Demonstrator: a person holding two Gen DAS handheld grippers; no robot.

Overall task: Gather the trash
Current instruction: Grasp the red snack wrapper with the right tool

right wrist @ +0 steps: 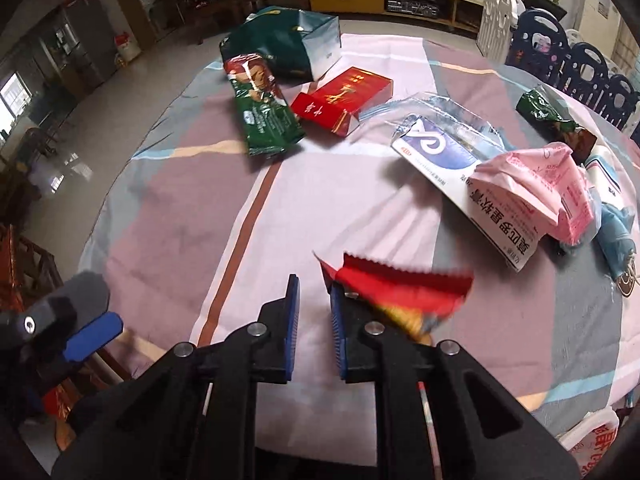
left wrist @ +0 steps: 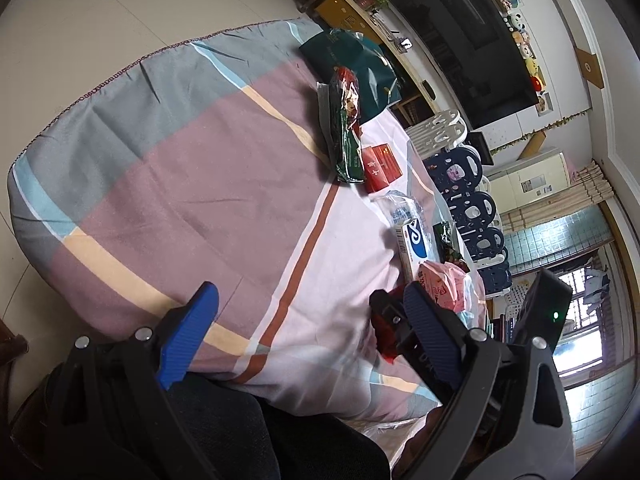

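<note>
Pale floor (right wrist: 132, 92), TV (left wrist: 472, 40), bright window (left wrist: 580, 320).

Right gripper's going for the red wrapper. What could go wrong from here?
1. The red wrapper lies mostly outside the right gripper; the narrow gap between its fingers shows only tablecloth. Closing may miss the wrapper or pinch the cloth.
2. A fold of cloth caught in the jaws could drag the pink packet and the other litter.
3. The open left gripper hangs close by; the two could collide.
</note>
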